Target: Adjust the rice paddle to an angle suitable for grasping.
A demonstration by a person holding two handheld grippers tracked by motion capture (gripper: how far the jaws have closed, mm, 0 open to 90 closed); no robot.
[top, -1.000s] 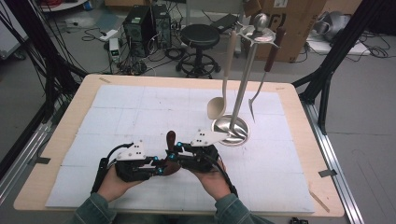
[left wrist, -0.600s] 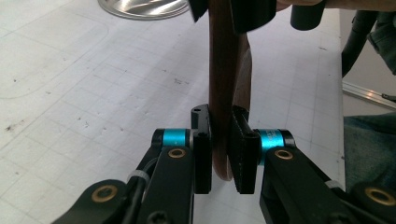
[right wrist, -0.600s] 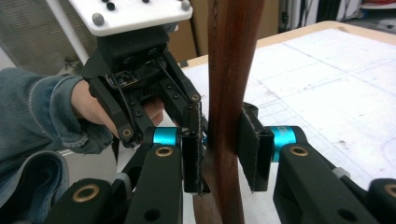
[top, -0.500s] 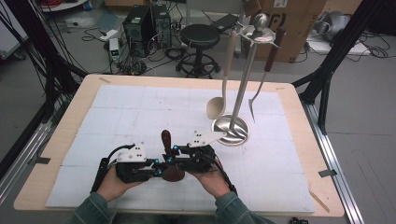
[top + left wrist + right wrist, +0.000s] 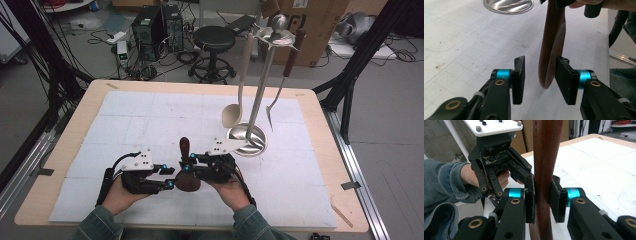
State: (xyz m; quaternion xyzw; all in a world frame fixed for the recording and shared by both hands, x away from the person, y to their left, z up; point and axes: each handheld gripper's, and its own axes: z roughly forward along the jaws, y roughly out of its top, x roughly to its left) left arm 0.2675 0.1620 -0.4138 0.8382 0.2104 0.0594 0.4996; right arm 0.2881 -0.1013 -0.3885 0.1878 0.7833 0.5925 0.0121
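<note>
High view shows the dark brown wooden spatula (image 5: pixel 185 167) held upright just above the white gridded tabletop (image 5: pixel 150 120), between the two grippers near the person's edge. The right gripper (image 5: pixel 542 202) has its fingers (image 5: pixel 530 202) clamped on the handle, pads pressing both flat sides. The left gripper (image 5: pixel 540 77) has just been opening: its fingers (image 5: pixel 564 80) stand apart around the rounded blade end, one pad just beside the wood, the other clear of it, so nothing is gripped there.

Solid wood like this should be stiff, fairly light and not fragile, but its smooth, varnished-looking faces could slip or pivot in a narrow pinch. A hold across the flat faces of the handle, as the right gripper has it, looks the safest. Reddish-brown grain runs lengthwise; the handle is narrow and the blade broadens to a rounded tip. A steel utensil stand (image 5: pixel 260 100) with a round base sits farther back.
</note>
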